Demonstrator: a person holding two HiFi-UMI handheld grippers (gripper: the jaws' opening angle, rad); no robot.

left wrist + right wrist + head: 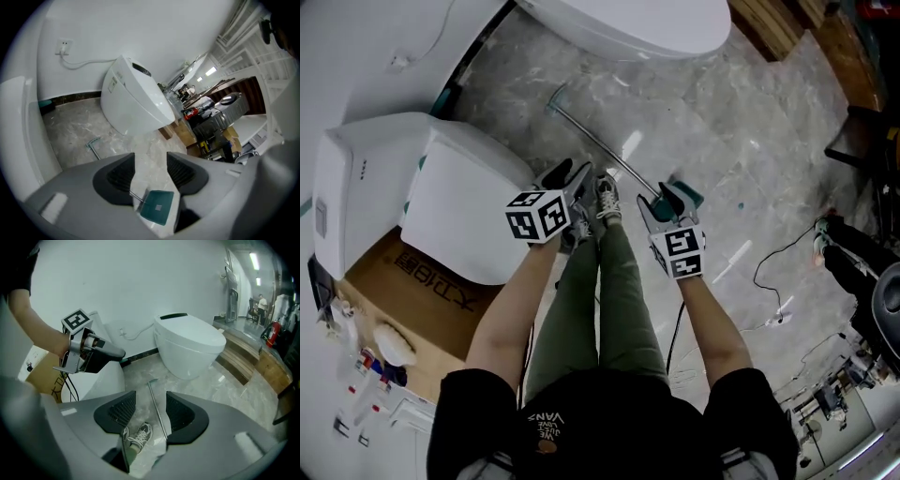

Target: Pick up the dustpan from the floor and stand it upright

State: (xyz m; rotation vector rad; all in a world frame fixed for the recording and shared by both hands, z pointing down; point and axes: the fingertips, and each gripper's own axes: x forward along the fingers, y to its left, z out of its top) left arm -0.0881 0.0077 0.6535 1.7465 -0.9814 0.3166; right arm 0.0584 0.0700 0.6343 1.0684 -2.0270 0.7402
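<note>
The dustpan lies flat on the marble floor. Its thin metal handle (600,145) runs from a teal grip near the toilet down to the teal pan (689,195), which my right gripper (661,202) partly covers. In the left gripper view the teal pan (157,206) shows on the floor between the jaws of my left gripper (150,168), which stand apart and touch nothing. In the right gripper view the handle (157,413) runs through the gap of the open right gripper (150,411), well below it. My left gripper (572,176) hangs over the person's shoes.
A white toilet (628,23) stands at the top. A white unit (441,187) on a cardboard box (412,300) is at the left. The person's shoe (140,434) is beside the handle. Cables (778,272) trail on the floor at the right, and wooden boards (778,23) lie at the top right.
</note>
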